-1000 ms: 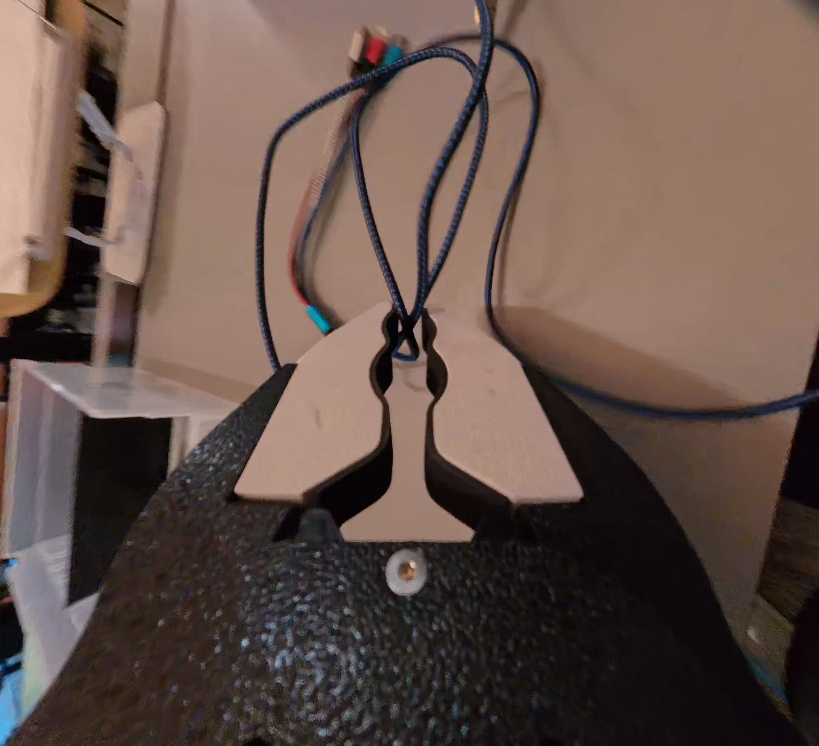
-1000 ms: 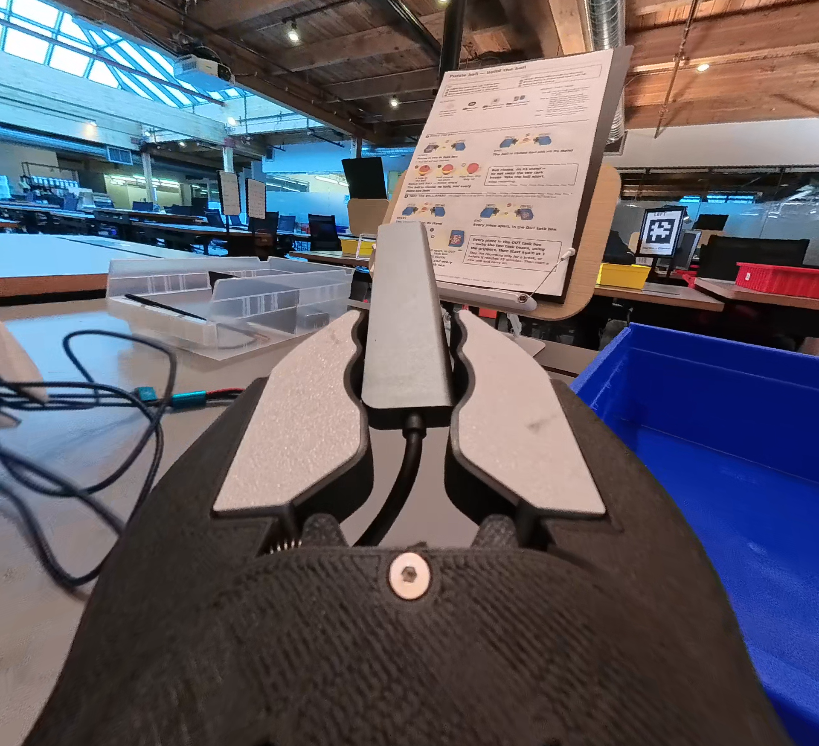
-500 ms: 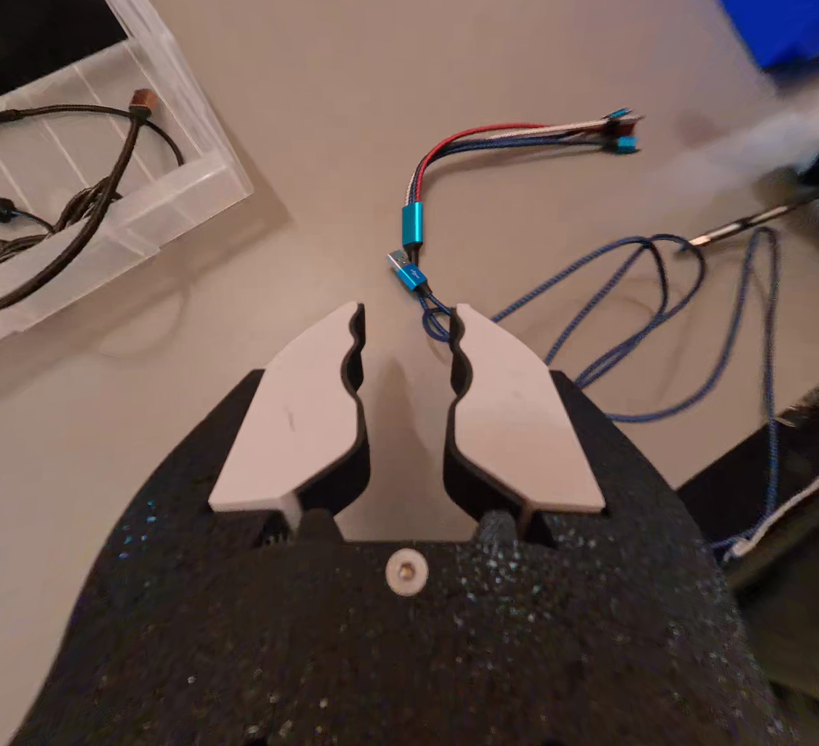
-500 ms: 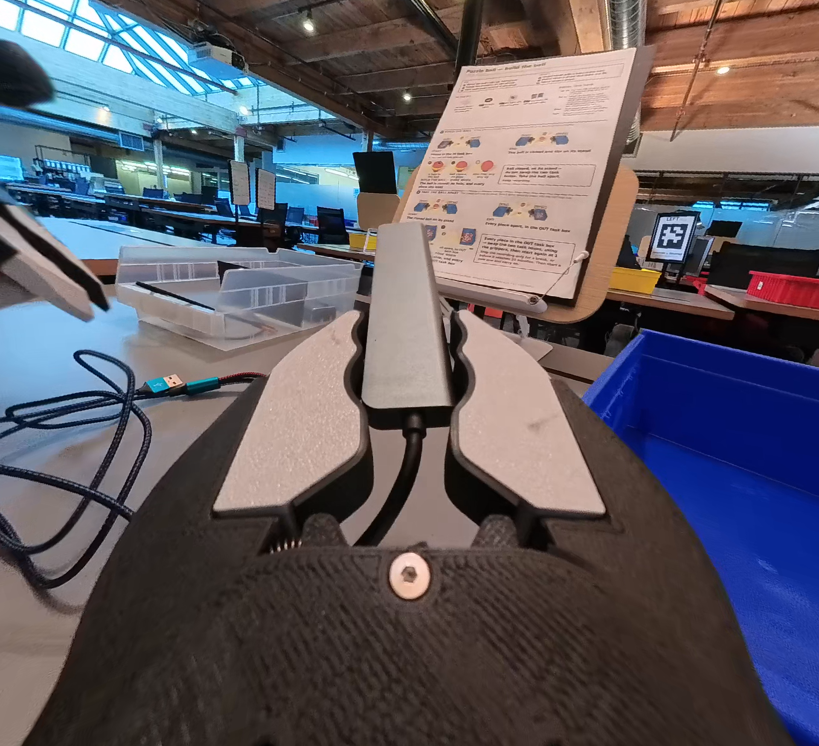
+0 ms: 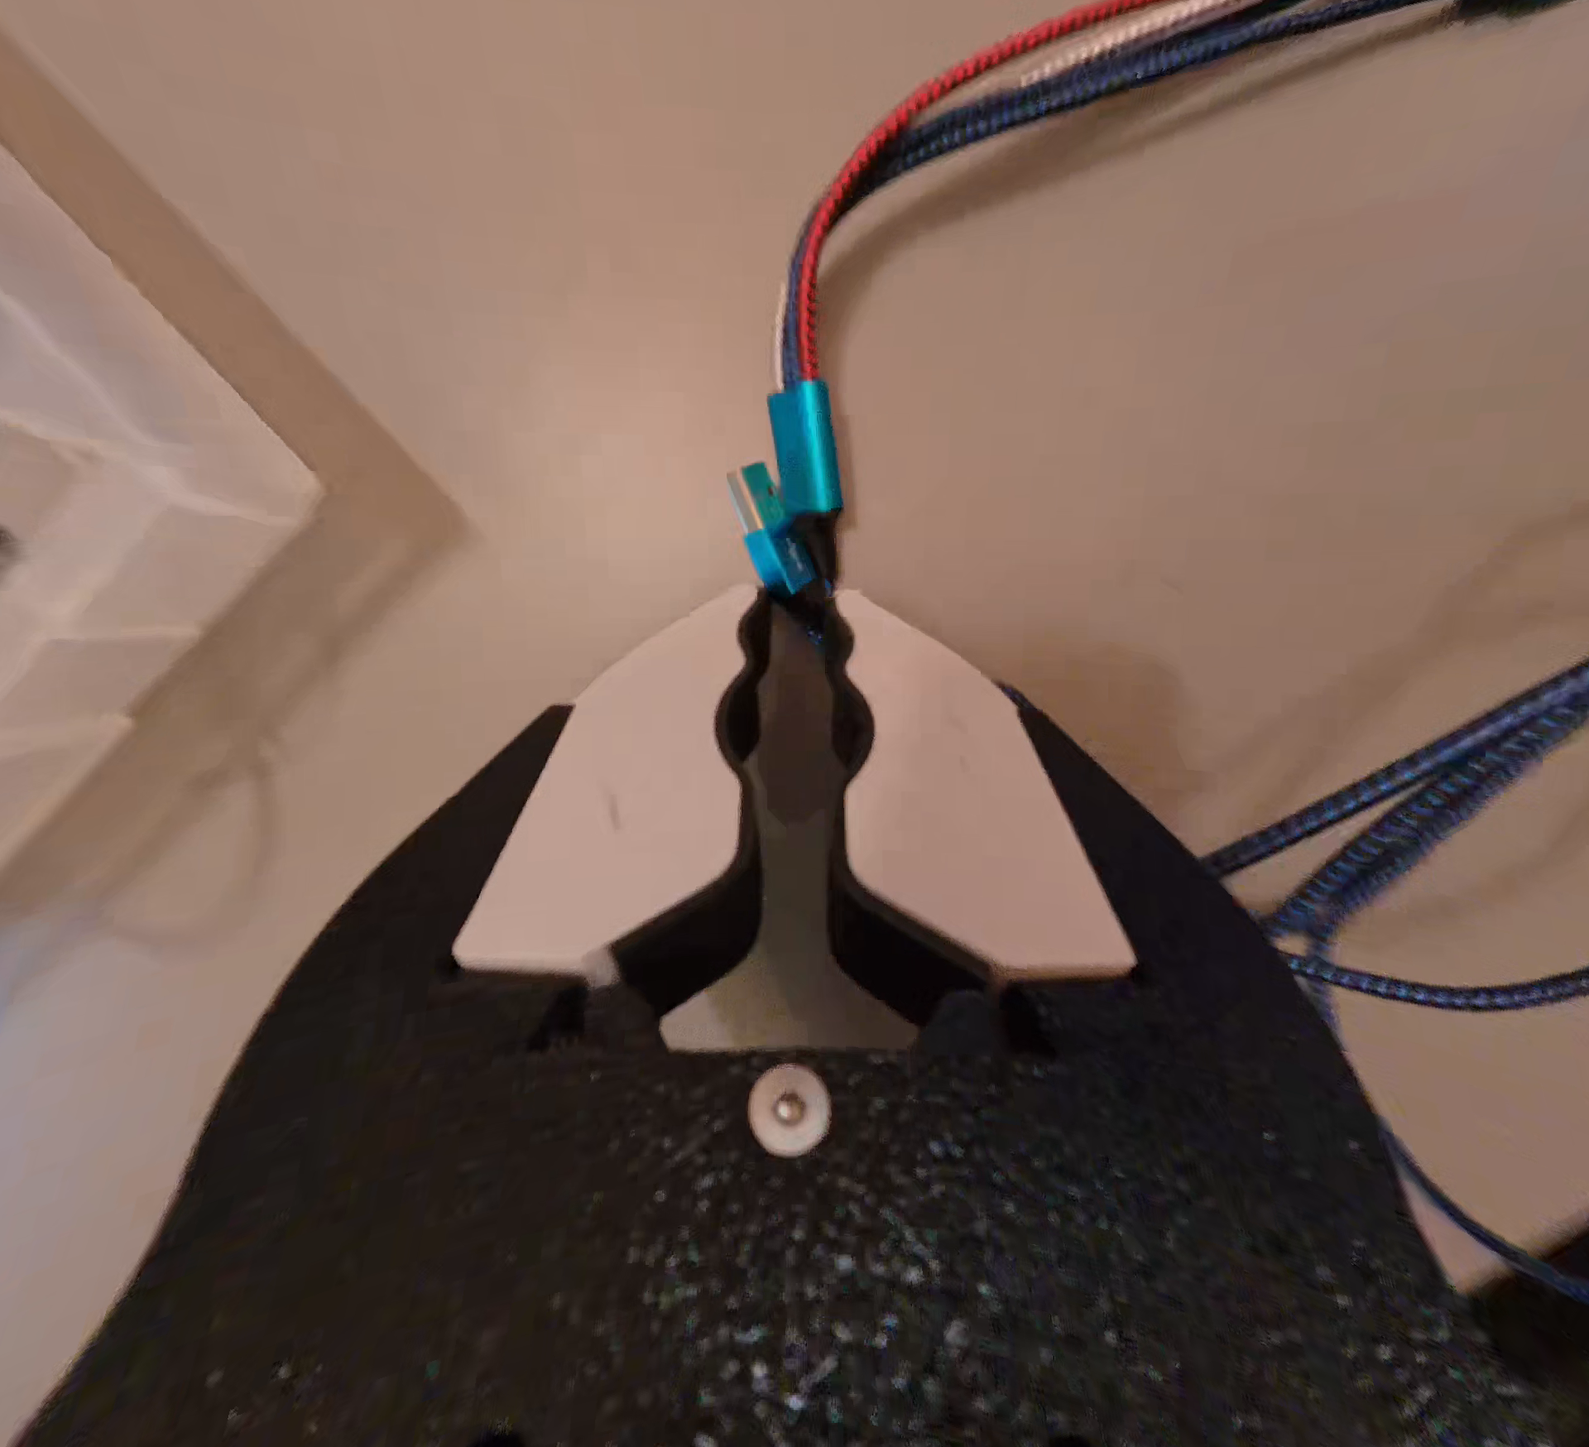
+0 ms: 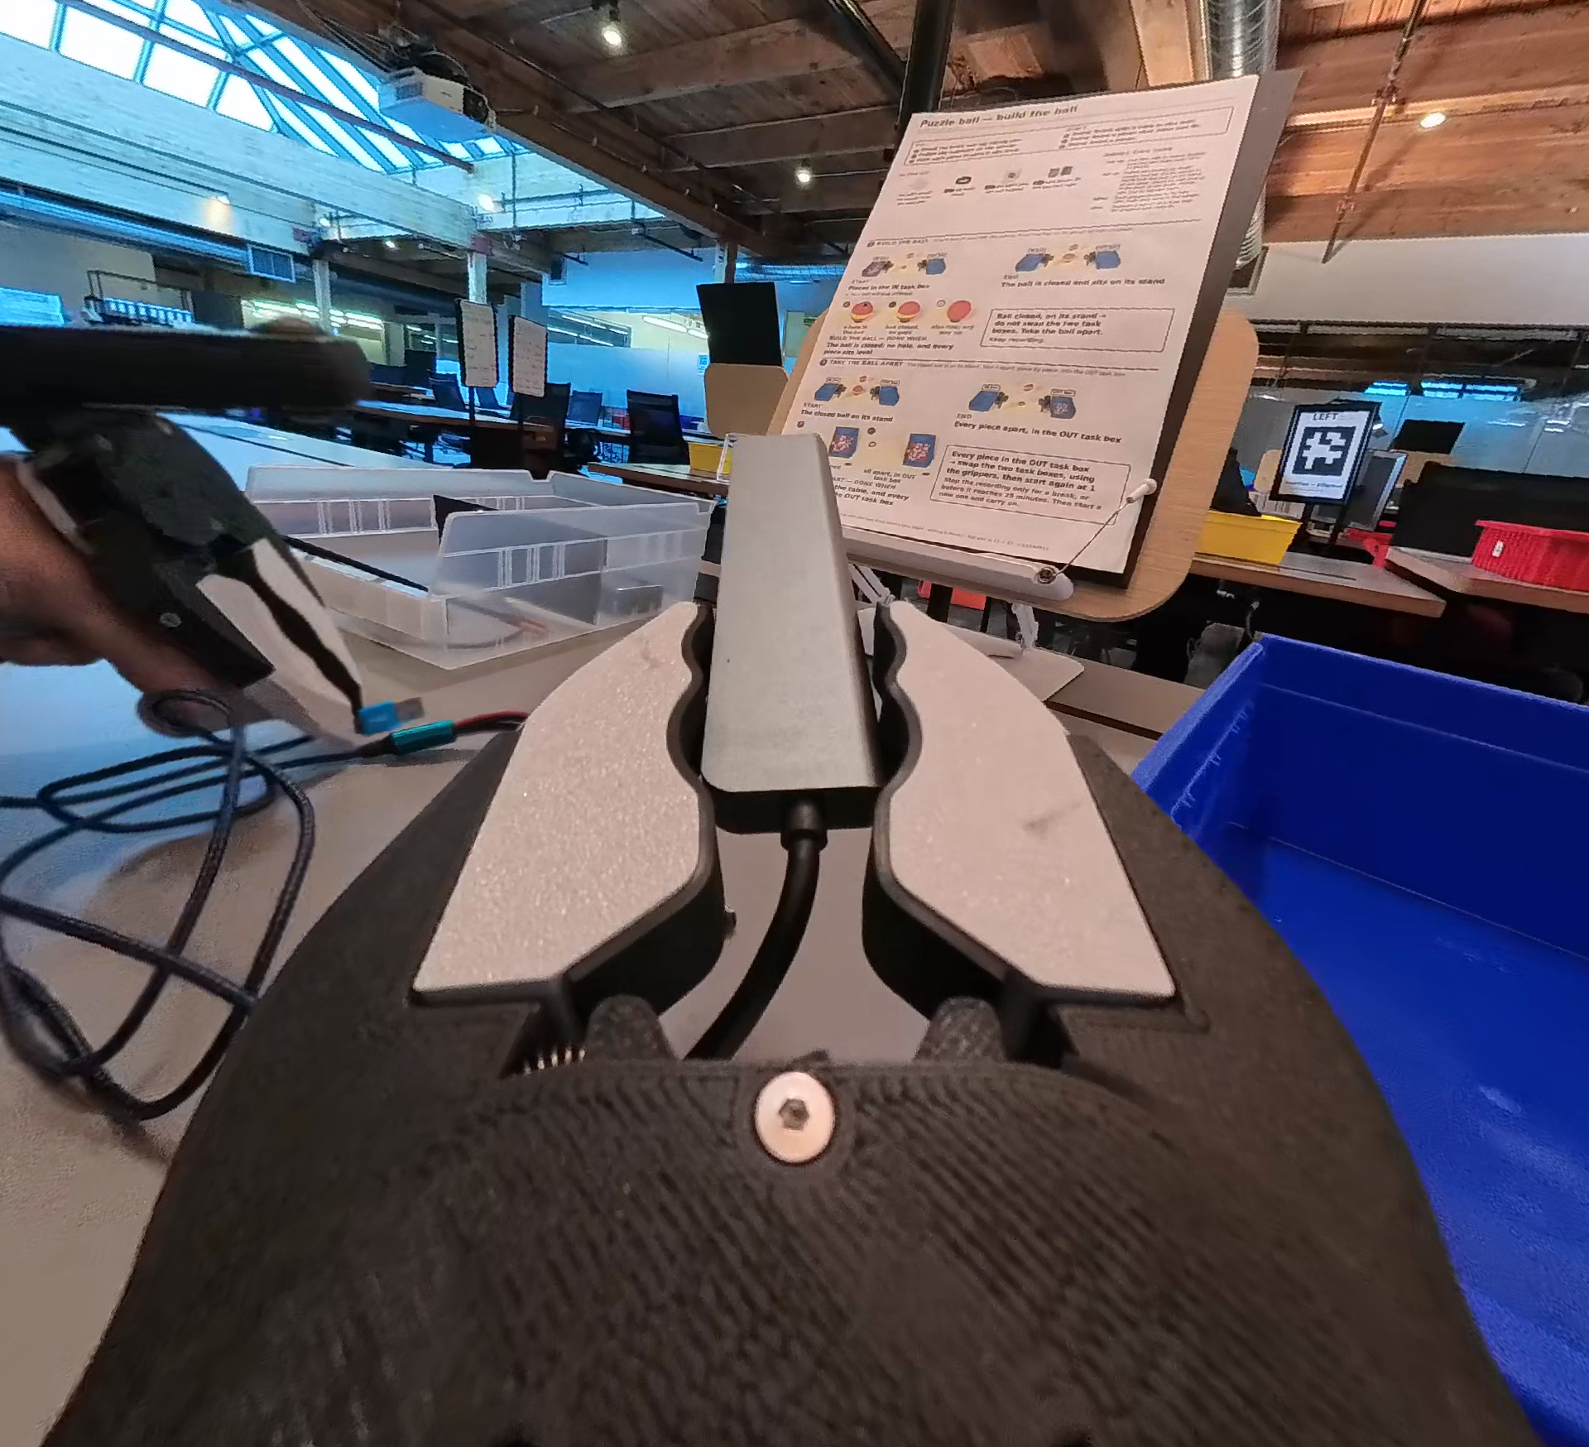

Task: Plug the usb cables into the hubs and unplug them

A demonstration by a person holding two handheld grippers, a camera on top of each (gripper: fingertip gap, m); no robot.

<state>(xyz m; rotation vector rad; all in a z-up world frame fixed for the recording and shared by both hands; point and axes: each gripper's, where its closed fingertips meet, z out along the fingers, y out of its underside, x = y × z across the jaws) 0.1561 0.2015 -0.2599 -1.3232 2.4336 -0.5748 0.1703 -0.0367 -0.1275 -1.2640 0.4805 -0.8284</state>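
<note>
My left gripper (image 5: 795, 601) is shut at its tips on the blue braided USB cable, right behind its teal USB plug (image 5: 761, 524), low over the beige table. The plug sticks out past the tips beside a teal splitter sleeve (image 5: 804, 451) with red, white and blue leads. In the right wrist view the left gripper (image 6: 348, 705) shows at the left with the plug (image 6: 391, 713) pointing right. My right gripper (image 6: 791, 614) is shut on a grey USB hub (image 6: 787, 546), held upright with its black lead hanging down between the fingers.
Loops of blue braided cable (image 6: 172, 847) lie on the table at the left, also at the right of the left wrist view (image 5: 1376, 804). A clear organiser box (image 6: 516, 537) stands behind. A blue bin (image 6: 1419, 847) is at the right. An instruction sheet on a stand (image 6: 1032, 339) is ahead.
My left gripper let go of a cable loop, opened above the teal plug, then came down and shut on the cable at the plug. The right gripper kept the hub and barely moved.
</note>
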